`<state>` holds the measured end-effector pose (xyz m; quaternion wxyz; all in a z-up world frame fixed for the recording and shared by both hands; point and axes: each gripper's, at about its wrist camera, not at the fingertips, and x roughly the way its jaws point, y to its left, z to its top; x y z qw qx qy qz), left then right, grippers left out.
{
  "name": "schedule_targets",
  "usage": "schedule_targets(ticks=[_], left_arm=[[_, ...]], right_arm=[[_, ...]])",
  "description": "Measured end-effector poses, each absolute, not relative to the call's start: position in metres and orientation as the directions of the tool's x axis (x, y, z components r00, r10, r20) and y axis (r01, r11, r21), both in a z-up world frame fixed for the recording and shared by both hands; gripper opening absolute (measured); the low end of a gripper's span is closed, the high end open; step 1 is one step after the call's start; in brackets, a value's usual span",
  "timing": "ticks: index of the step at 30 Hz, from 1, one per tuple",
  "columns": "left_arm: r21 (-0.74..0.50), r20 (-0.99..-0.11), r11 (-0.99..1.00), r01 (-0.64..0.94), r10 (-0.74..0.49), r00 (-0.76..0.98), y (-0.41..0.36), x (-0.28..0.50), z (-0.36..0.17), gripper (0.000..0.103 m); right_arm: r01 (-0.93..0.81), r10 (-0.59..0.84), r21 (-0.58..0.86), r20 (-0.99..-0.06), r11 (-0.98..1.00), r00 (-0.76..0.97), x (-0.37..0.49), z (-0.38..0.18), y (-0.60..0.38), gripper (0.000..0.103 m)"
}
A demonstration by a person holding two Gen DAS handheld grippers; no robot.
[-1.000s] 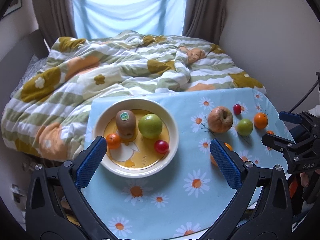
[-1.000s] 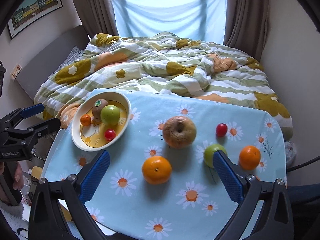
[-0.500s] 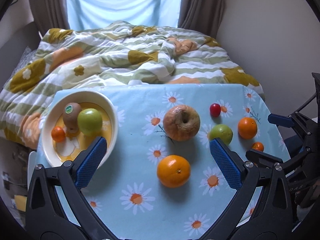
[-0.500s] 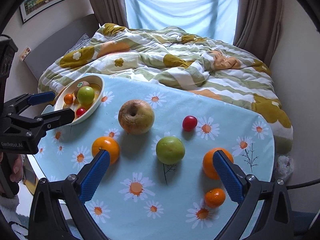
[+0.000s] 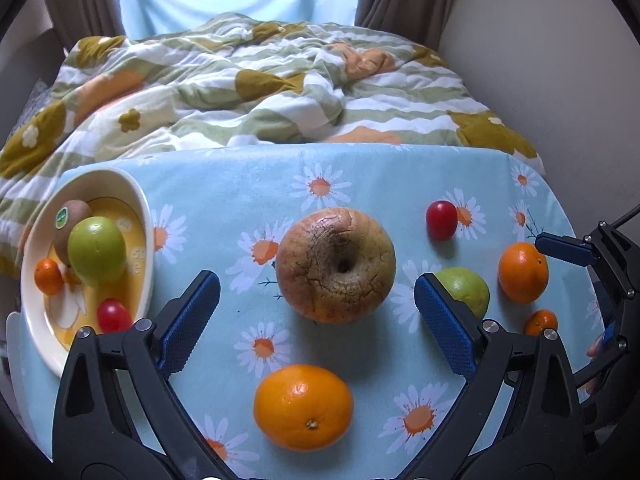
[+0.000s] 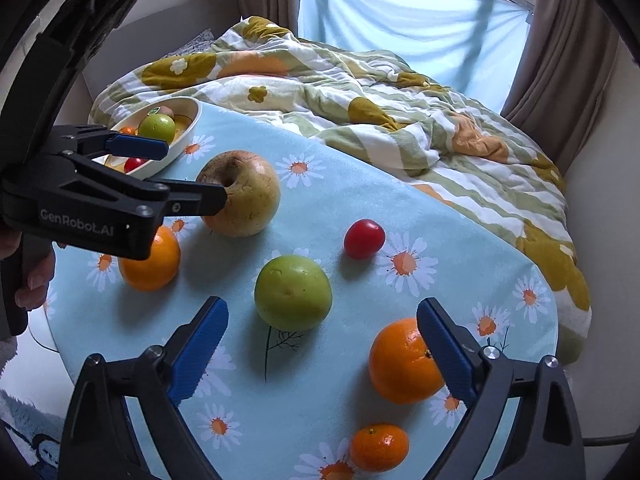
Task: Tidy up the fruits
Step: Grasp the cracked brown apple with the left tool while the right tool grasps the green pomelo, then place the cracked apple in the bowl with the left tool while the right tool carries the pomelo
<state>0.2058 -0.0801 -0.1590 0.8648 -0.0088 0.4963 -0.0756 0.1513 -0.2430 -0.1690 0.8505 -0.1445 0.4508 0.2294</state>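
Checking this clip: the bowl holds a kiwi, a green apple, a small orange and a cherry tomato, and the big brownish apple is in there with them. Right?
Not quite. The big brownish apple sits on the tablecloth, outside the bowl, as the left wrist view shows. The kiwi, green apple, small orange and cherry tomato are in the bowl.

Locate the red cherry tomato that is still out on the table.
In the right wrist view the tomato lies mid-table on the cloth, just beyond the green apple and to the right of the big brown apple.

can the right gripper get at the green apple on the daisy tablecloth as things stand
Probably yes: the right gripper, its jaws just narrowing but wide and empty, faces the round green apple; only bare blue daisy tablecloth lies between.
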Motion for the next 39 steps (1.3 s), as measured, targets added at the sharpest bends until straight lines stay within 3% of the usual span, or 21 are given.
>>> schedule_targets(ticks=[5,9,14,35,39], left_arm=[[-0.075,-0.870,0.987,0.139,-0.133,0.475,-0.091,0.216,-0.171,0.100],[-0.070,-0.881,0.987,0.145,-0.129,0.455,-0.098,0.223,-0.179,0.091],[-0.045,-0.892,0.987,0.155,-0.110,0.439,-0.102,0.229,-0.187,0.083],[-0.021,-0.886,0.993,0.120,-0.074,0.458,-0.082,0.223,-0.182,0.082],[-0.026,-0.880,0.994,0.106,-0.073,0.470,-0.077,0.220,-0.175,0.082]], right_arm=[[-0.537,0.265,-0.040,-0.837,0.843,0.479,0.159,-0.179,-0.247,0.091],[-0.573,0.275,-0.054,-0.838,0.818,0.471,0.161,-0.182,-0.242,0.080],[-0.608,0.289,-0.060,-0.840,0.792,0.459,0.162,-0.186,-0.236,0.076],[-0.659,0.314,-0.029,-0.863,0.751,0.396,0.165,-0.205,-0.220,0.049],[-0.654,0.312,-0.027,-0.864,0.756,0.396,0.165,-0.205,-0.220,0.049]])
